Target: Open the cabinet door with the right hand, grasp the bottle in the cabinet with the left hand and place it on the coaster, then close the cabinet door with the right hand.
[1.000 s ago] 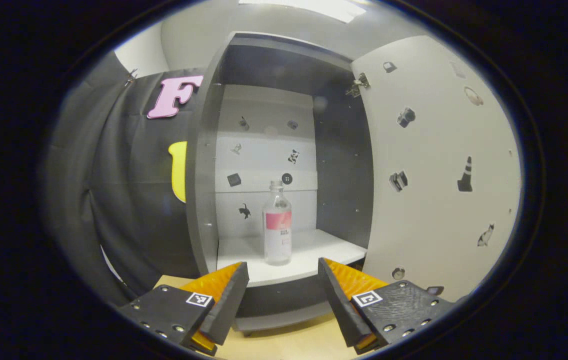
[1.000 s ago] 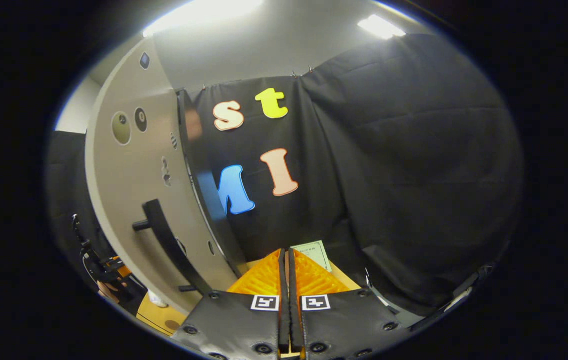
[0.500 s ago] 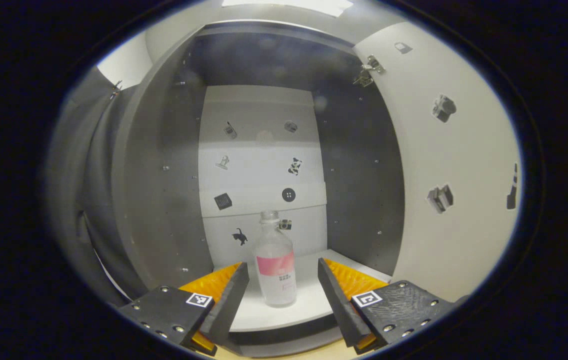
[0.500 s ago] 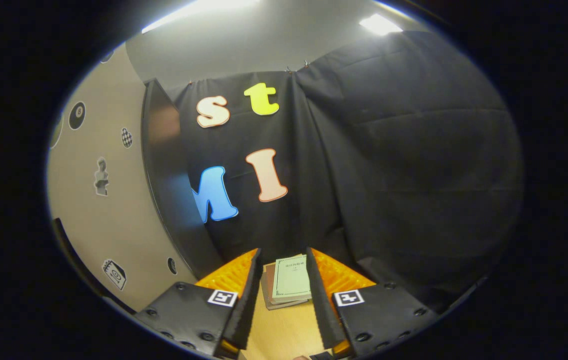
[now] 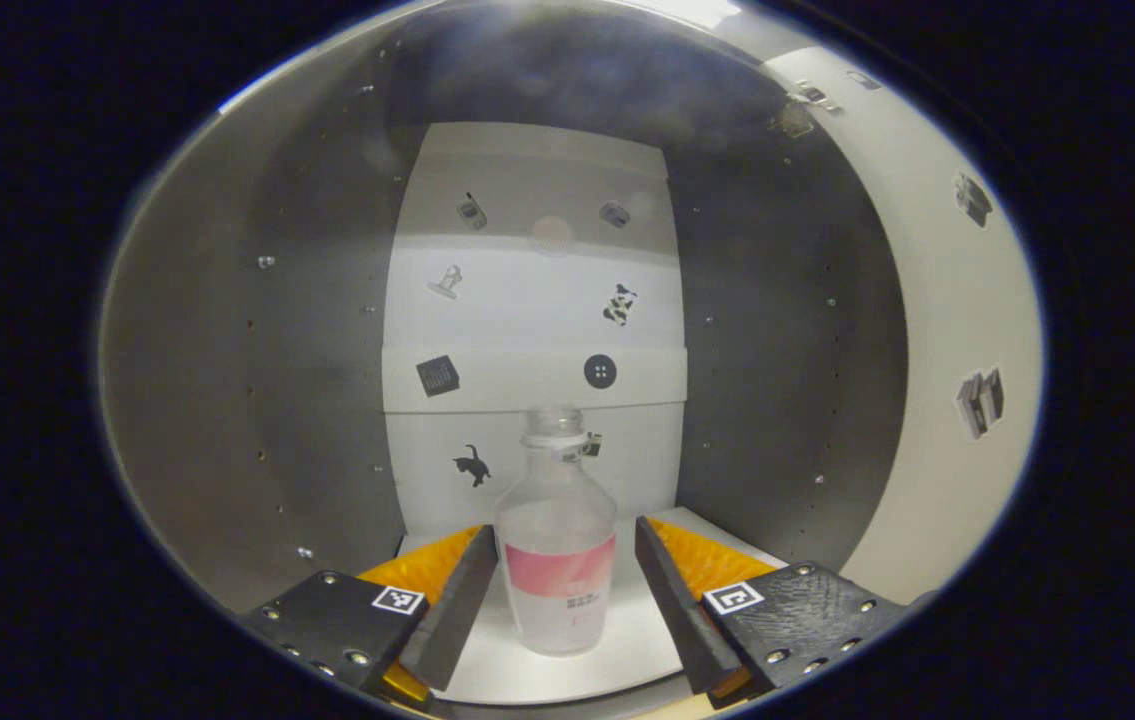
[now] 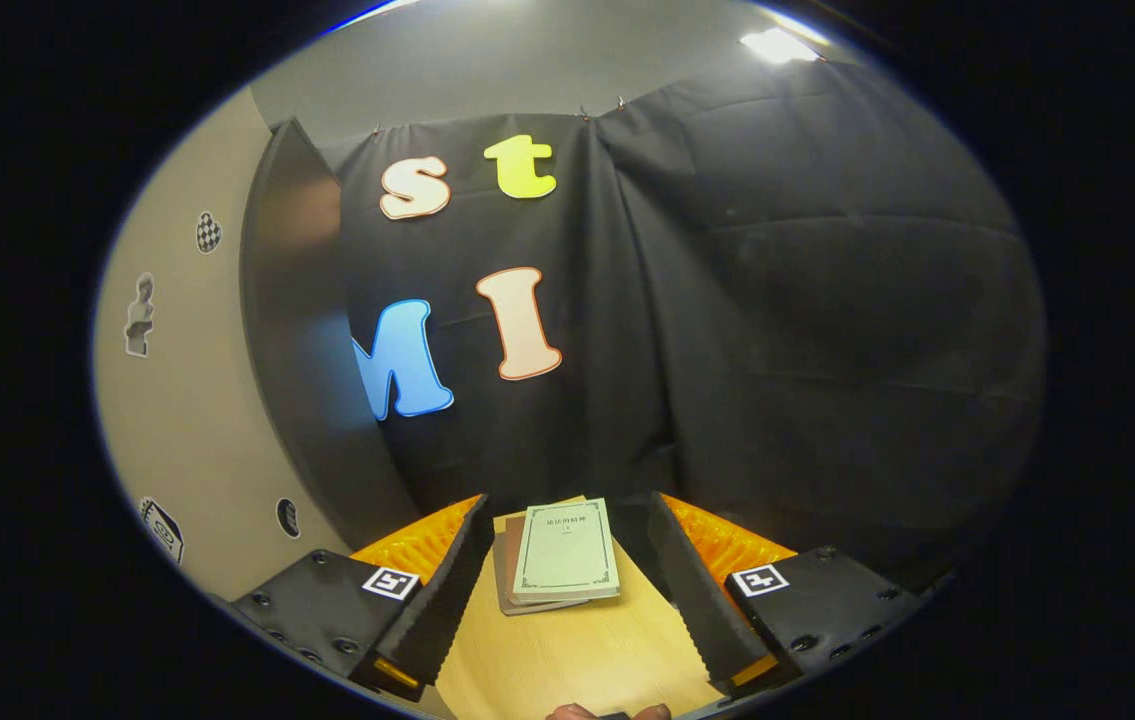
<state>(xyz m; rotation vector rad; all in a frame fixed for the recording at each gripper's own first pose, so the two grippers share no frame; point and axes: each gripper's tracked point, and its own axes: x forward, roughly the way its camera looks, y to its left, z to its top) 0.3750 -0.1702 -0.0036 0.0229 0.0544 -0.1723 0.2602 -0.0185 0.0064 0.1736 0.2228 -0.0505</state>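
Between the spread fingers of the left gripper [image 5: 565, 585] stands the bottle [image 5: 557, 545], not yet touched; squeeze at its label, evenly. The right gripper [image 6: 562, 590] is released.

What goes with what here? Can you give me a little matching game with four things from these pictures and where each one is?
Things:
1. clear plastic bottle with pink label
2. pale green paper booklet
3. black round button sticker
4. white cabinet door

Places:
A. swung open on the right
B. on the white back wall of the cabinet
C. between the left hand-held gripper fingers
D. lying on the light wooden table

Pairs: 1-C, 2-D, 3-B, 4-A
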